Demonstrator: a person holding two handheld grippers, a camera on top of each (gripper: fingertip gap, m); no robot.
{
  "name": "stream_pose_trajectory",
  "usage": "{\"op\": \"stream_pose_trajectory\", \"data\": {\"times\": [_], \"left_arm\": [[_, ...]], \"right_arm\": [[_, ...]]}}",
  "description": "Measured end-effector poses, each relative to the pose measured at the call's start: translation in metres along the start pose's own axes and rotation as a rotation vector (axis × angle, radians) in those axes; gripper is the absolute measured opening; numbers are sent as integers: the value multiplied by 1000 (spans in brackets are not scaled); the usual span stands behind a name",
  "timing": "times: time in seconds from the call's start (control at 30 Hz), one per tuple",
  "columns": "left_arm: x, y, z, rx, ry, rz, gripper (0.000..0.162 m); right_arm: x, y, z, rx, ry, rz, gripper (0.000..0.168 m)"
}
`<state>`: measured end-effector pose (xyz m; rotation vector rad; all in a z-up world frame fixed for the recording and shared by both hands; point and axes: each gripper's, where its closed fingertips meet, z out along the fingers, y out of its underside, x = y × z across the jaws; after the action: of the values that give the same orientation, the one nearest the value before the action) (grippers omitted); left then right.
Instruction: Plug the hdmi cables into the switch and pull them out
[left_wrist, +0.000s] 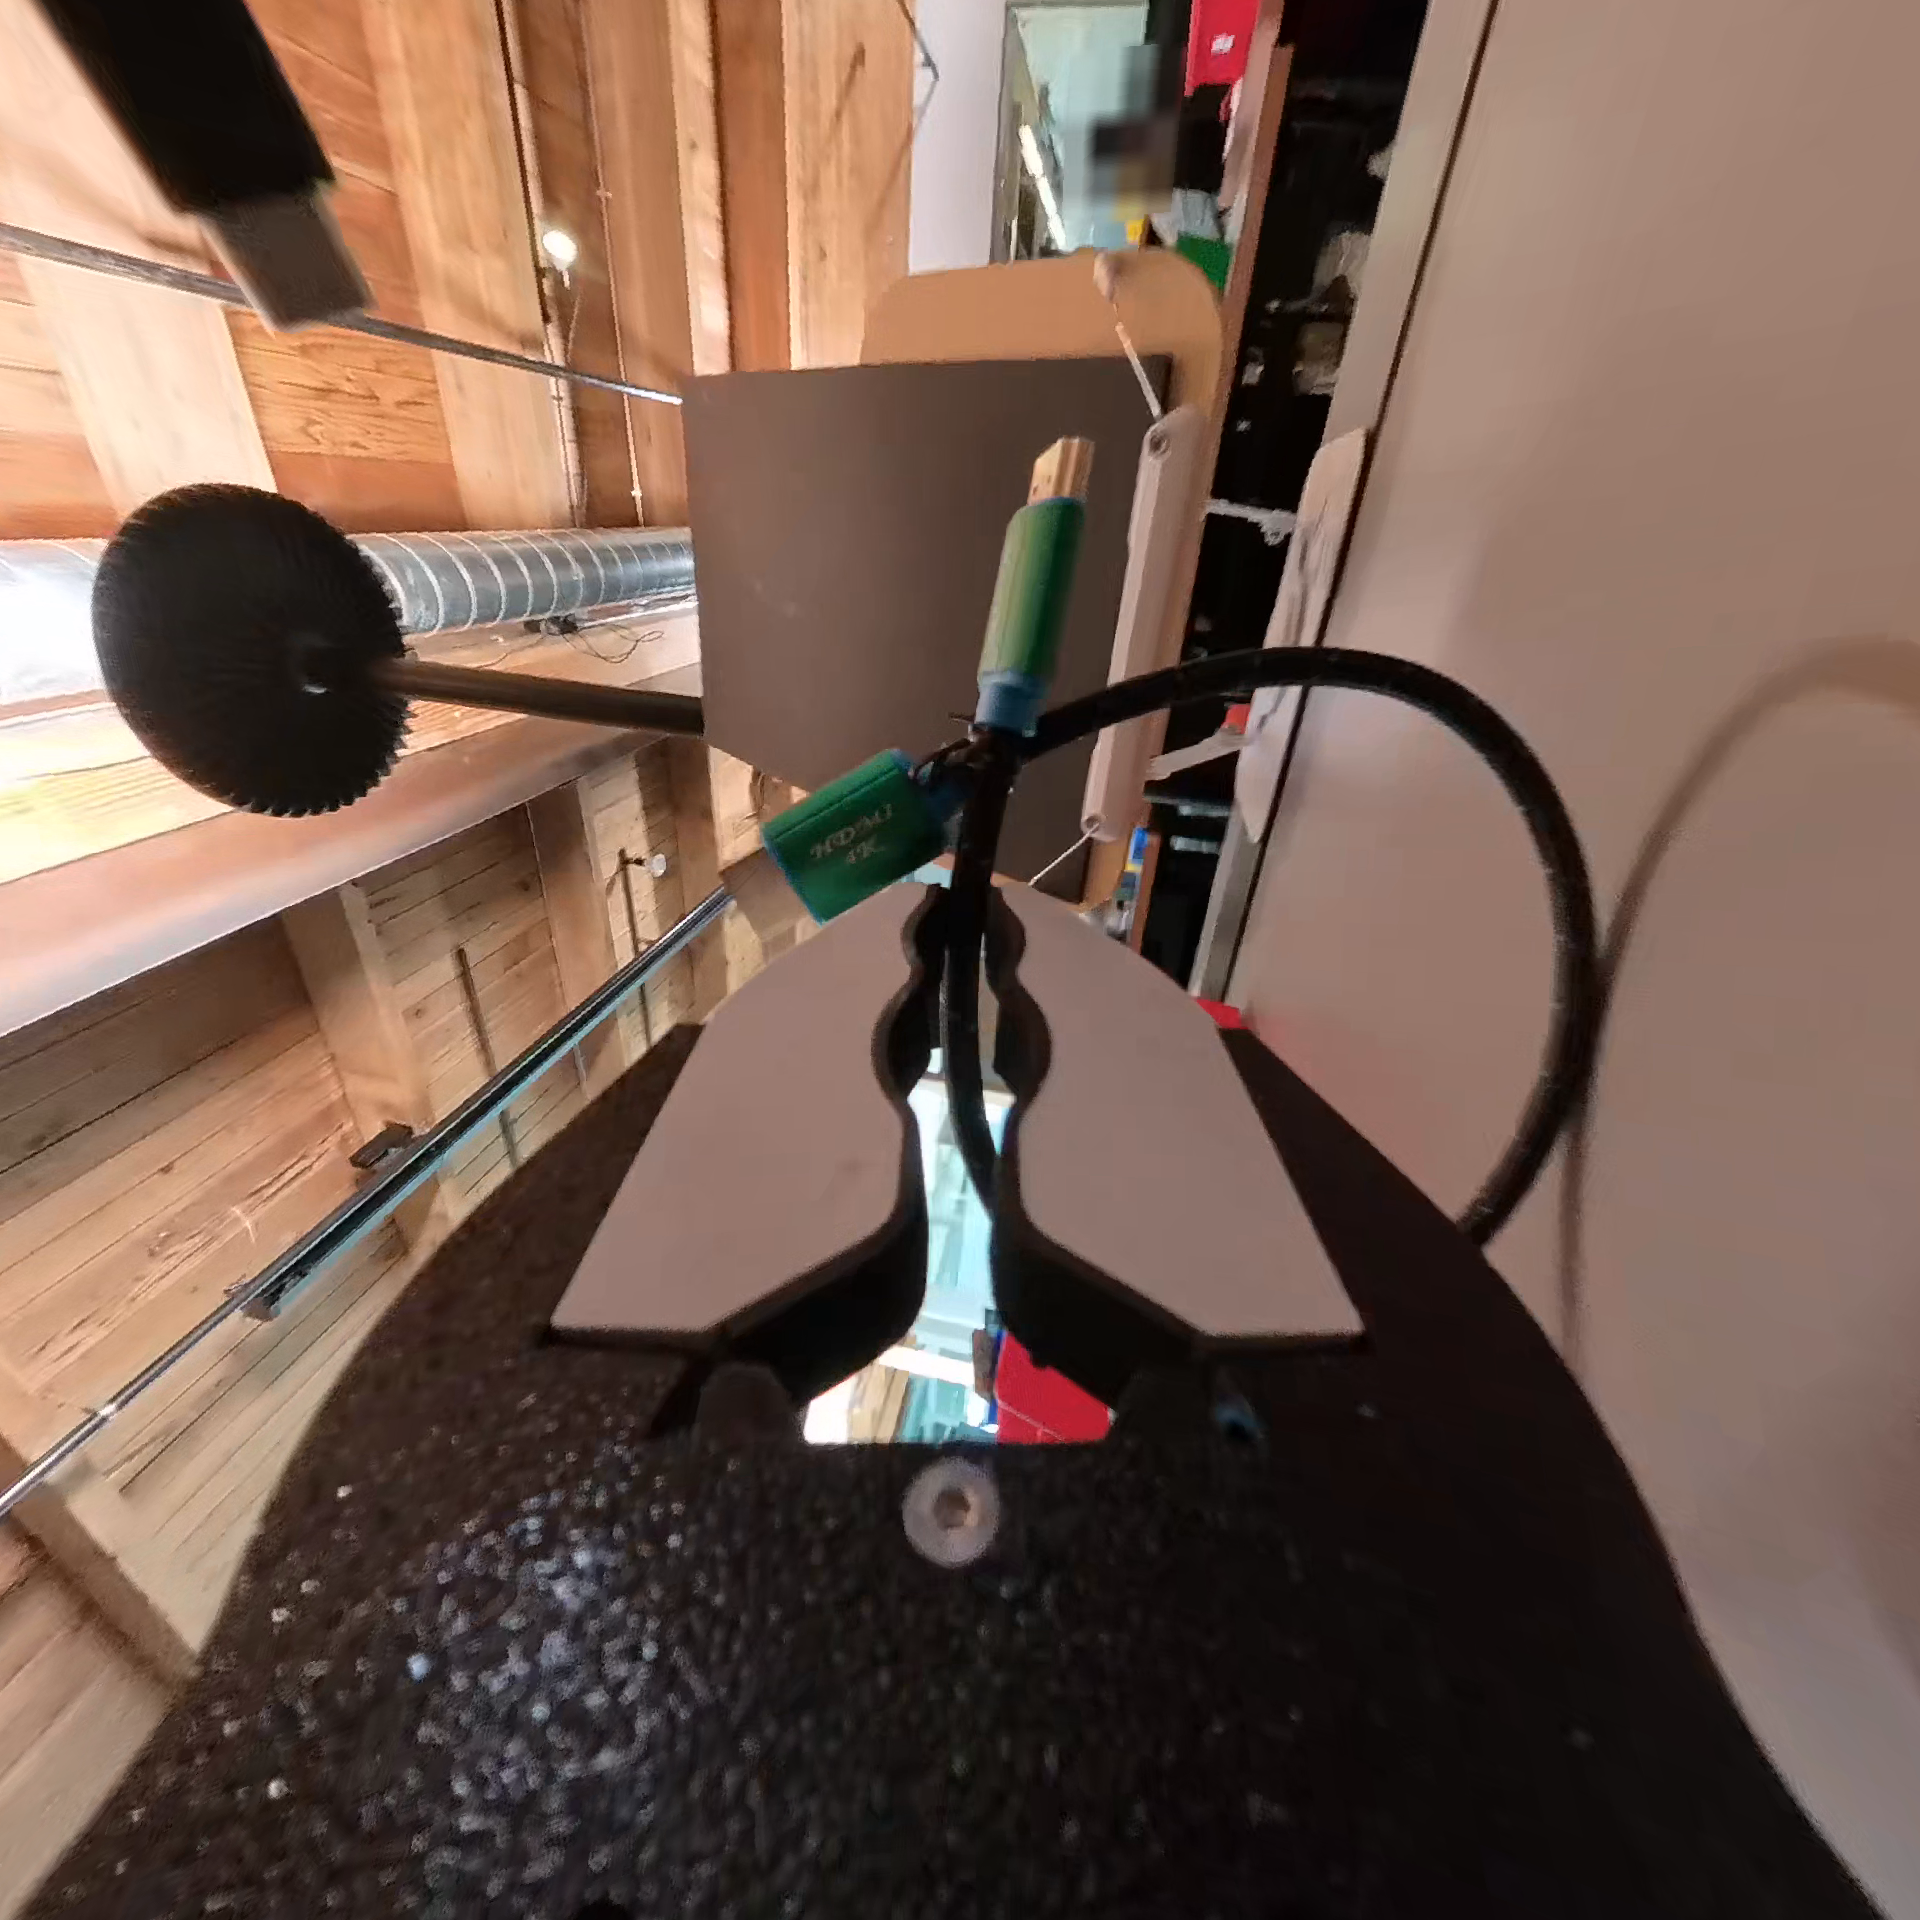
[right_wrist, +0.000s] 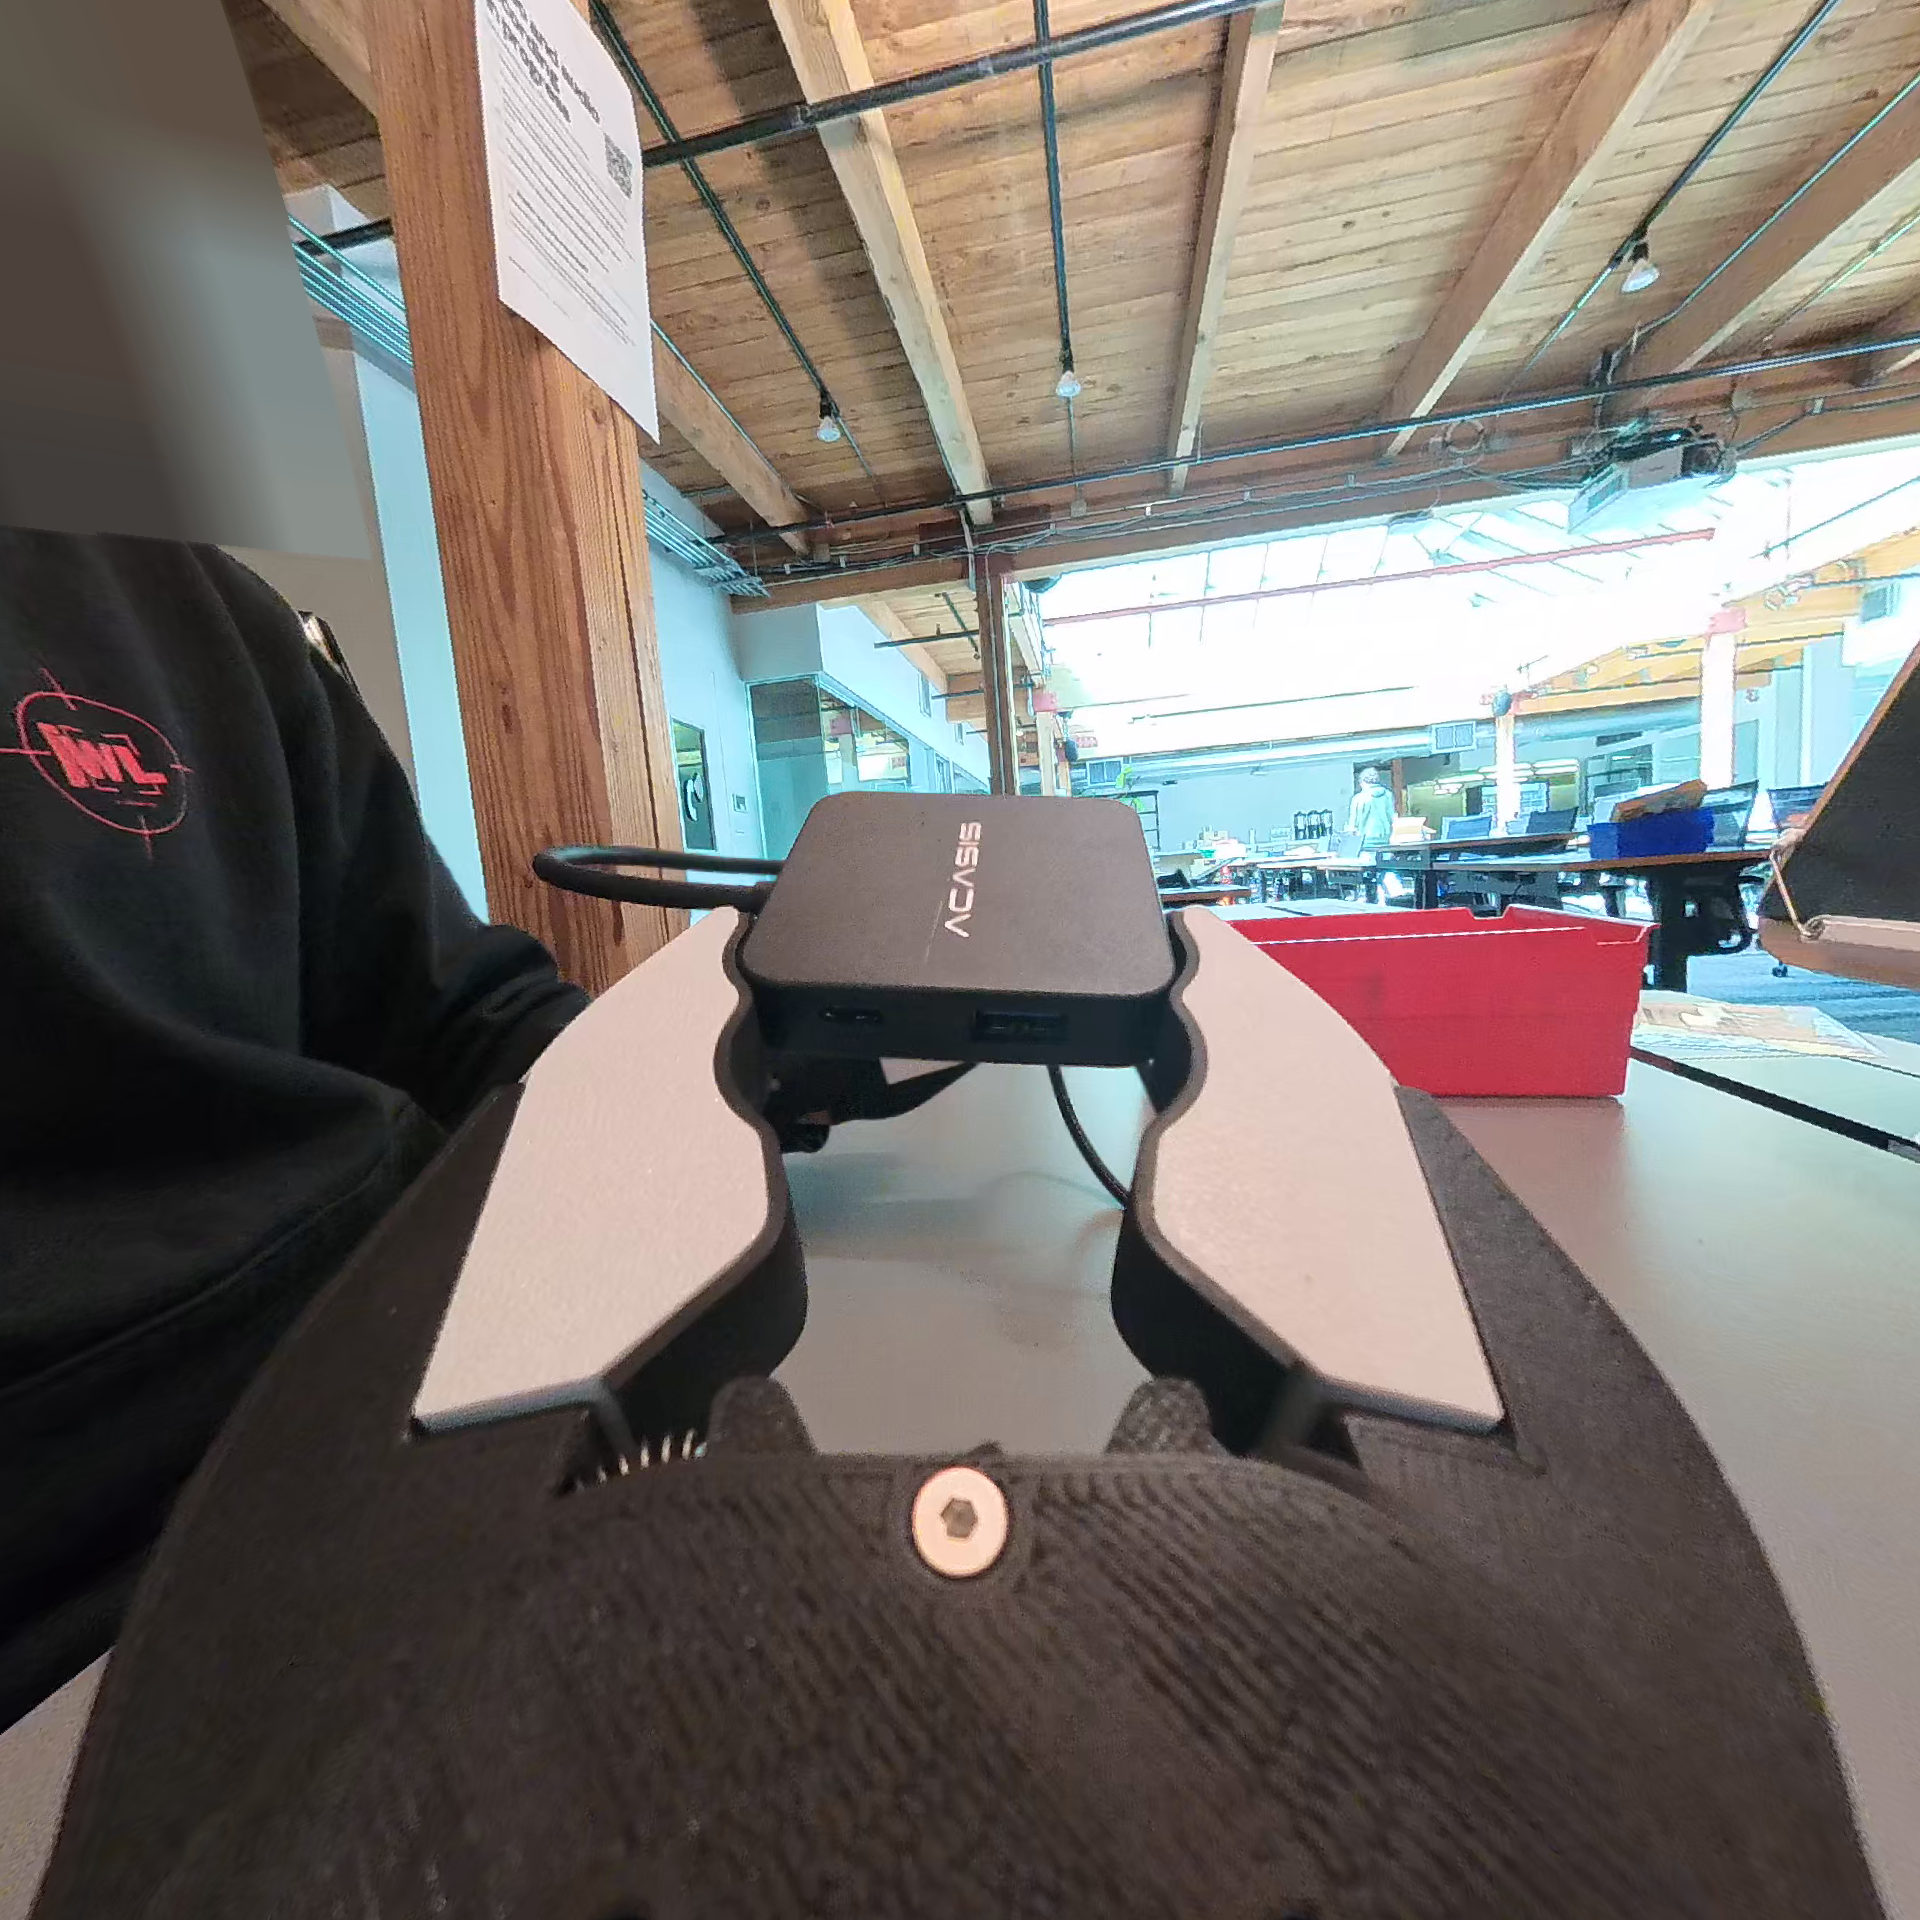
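In the left wrist view my left gripper (left_wrist: 964, 940) is shut on a black HDMI cable (left_wrist: 1538, 831), which loops off to the right. Just past the fingertips two green HDMI plugs branch off: one (left_wrist: 1029, 603) points away with its gold tip bare, the other (left_wrist: 852, 831) points left. A blurred black plug with a metal tip (left_wrist: 281, 249) hangs at the top left. In the right wrist view my right gripper (right_wrist: 961, 966) is shut on the black switch box (right_wrist: 956, 904), gripping its two sides and holding it above the table. Ports show on its near side; a black cable (right_wrist: 644, 862) leaves its far left.
The left wrist view is rolled sideways; the pale table (left_wrist: 1683, 520) fills its right side, with a dark board (left_wrist: 883, 561) and a black round disc on a rod (left_wrist: 249, 649) ahead. A red bin (right_wrist: 1455, 997) stands right of the switch. A person in a black top (right_wrist: 208, 987) sits left, beside a wooden post (right_wrist: 520, 582).
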<state>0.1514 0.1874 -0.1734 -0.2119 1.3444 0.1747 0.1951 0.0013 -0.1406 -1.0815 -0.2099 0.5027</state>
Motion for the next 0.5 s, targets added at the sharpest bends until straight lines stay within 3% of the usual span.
{"op": "stream_pose_trajectory", "data": {"times": [0.1, 0.5], "left_arm": [[10, -11, -15, 42, 95, -40, 7], [96, -38, -62, 66, 828, -203, 10]], "right_arm": [[-1, 4, 2, -22, -10, 4, 74], [-1, 12, 4, -63, -5, -1, 73]]}}
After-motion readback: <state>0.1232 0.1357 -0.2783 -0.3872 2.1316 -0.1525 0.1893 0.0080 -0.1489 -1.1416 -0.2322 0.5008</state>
